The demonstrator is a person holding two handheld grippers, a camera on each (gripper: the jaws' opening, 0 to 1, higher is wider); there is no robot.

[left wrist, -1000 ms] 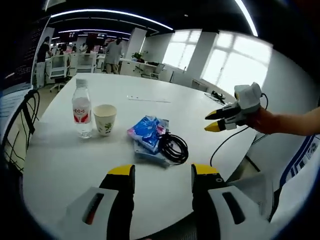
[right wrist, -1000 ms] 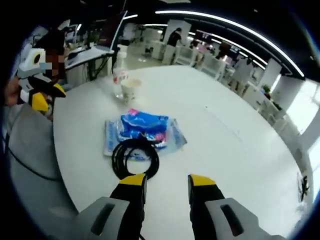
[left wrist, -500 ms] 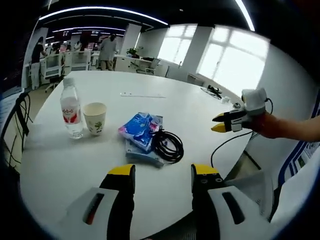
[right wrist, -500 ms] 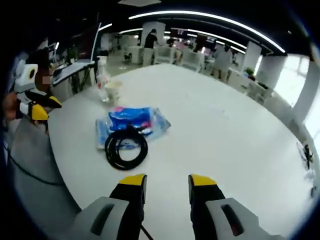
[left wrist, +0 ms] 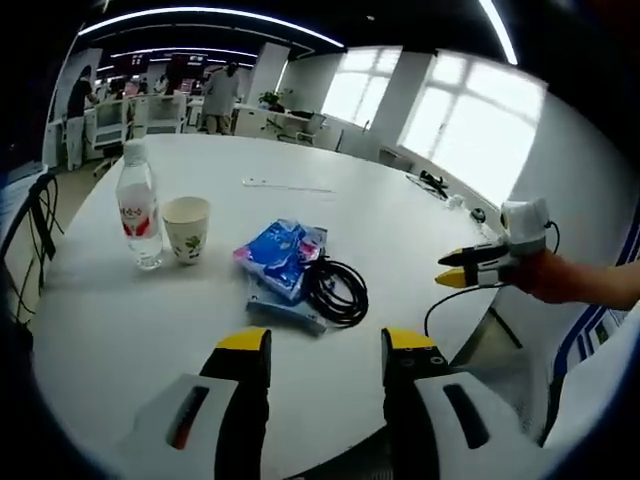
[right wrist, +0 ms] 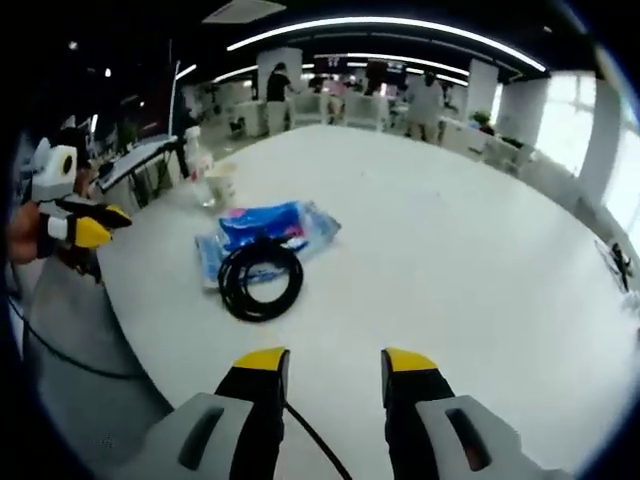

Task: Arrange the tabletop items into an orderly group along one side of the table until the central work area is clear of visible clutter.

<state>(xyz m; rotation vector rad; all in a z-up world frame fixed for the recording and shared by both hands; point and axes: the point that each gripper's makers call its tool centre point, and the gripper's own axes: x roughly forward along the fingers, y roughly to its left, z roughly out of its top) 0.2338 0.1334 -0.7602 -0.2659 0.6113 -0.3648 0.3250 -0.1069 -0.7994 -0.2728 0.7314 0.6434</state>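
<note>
The left gripper hangs over the near edge of the white table with its two fingers spread apart and nothing between them. The right gripper is in the same state, fingers apart and empty, above bare table surface.

As I judge it, the task is hardly begun: nothing is gathered along one side. The items sit in two loose groups well ahead of the left fingers. Ahead and to the left of them stand a water bottle and a paper cup, both upright and just beside each other. Straight ahead of the fingers lie blue packets, stacked one on another (how many is not clear to me), and a coiled black cable that touches their edge. From the right gripper view the cable is the nearest thing ahead of its fingers, slightly to the left, with the packets behind it. All of this remains to be moved or lined up.

Several things are hard to make out. The print on the packets is too blurred to read. A thin pale object lies further along the table, and I cannot say what it is. Small dark things near the far edge are too small to name. The bottle and cup are tiny and blurred in the right gripper view.
</note>
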